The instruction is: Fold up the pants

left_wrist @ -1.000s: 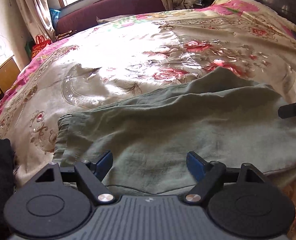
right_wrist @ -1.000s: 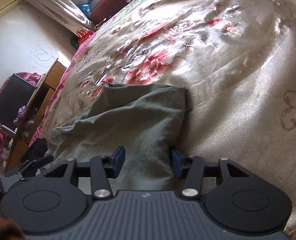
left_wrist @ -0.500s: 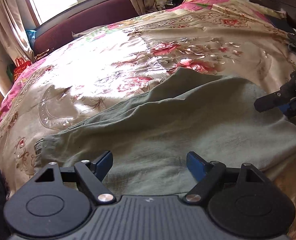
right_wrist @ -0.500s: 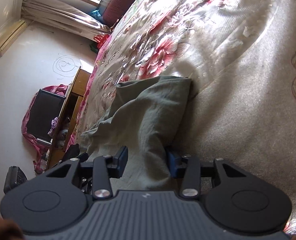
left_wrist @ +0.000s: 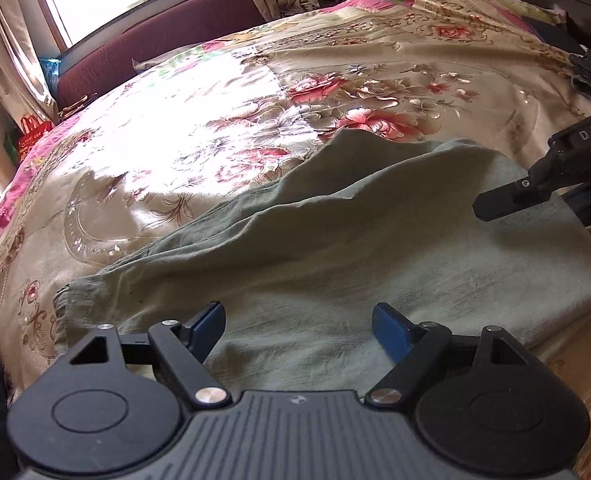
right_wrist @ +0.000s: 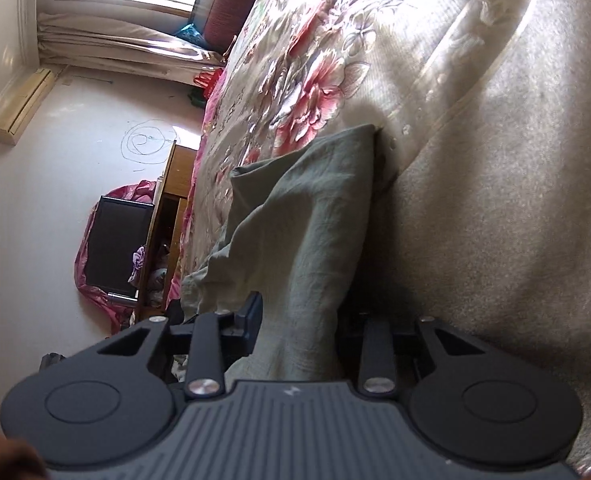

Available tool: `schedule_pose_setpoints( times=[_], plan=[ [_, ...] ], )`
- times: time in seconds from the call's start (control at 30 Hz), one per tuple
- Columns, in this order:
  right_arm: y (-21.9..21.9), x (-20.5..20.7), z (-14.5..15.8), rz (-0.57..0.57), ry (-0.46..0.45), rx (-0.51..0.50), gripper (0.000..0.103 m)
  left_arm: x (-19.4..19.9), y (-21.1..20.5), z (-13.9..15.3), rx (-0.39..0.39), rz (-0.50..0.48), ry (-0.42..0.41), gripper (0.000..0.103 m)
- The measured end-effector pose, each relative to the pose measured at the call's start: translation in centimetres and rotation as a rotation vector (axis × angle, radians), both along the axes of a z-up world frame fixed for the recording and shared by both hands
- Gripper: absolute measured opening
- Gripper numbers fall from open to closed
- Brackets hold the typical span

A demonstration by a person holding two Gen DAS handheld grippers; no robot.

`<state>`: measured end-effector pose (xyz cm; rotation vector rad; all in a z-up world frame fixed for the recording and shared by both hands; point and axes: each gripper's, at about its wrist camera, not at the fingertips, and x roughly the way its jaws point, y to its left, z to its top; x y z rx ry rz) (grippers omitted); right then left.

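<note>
The limp, light grey-green cloth pants point(left_wrist: 335, 248) bunch easily; right gripper point(right_wrist: 299, 320) has just been closing, seemingly clamped on their edge, left gripper point(left_wrist: 299, 328) apart above them.

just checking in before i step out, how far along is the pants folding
Done: the green pants lie doubled lengthwise on the floral bedspread. In hand: the right gripper has just been closing with their edge between its fingers; the left gripper is open over the cloth. Left: folding them across.

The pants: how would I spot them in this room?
Look at the big bed with the flowered bedspread. Near its closer edge lie the pants, flat and wrinkled: the only plain grey-green cloth there, without any flowers.
</note>
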<state>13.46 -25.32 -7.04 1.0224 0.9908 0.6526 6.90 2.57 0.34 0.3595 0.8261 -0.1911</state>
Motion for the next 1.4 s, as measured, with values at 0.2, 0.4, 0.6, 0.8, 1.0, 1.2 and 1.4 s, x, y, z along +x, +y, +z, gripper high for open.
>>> schedule_pose_setpoints(
  times=[0.2, 0.4, 0.6, 0.8, 1.0, 1.2, 1.4],
  plan=[
    [-2.0, -1.2, 1.4, -0.099, -0.025, -0.007, 0.004, 0.1, -1.2, 0.1, -0.054, -0.033, 0.035, 0.094],
    [-6.8, -2.7, 1.8, -0.223, 0.004, -0.088, 0.004, 0.6, -5.9, -0.5, -0.091, -0.133, 0.064, 0.094],
    [-10.3, -3.6, 5.3, -0.291, -0.033, -0.257, 0.004, 0.6, -10.3, -1.0, -0.113, -0.221, 0.073, 0.094],
    [-8.9, -3.2, 7.3, -0.279, -0.051, -0.4, 0.004, 0.8, -11.1, -1.2, -0.098, -0.212, 0.085, 0.094],
    [-5.5, -2.7, 9.5, -0.234, -0.092, -0.492, 0.005, 0.7, -10.1, -1.0, -0.119, -0.178, 0.081, 0.094],
    [-1.9, -2.1, 11.8, -0.179, -0.136, -0.584, 0.005, 0.1, -8.8, -0.6, -0.154, -0.159, 0.063, 0.094],
    [2.2, -1.8, 13.9, -0.112, -0.185, -0.658, 0.005, -0.4, -7.0, 0.2, -0.189, -0.134, 0.035, 0.094]
  ],
)
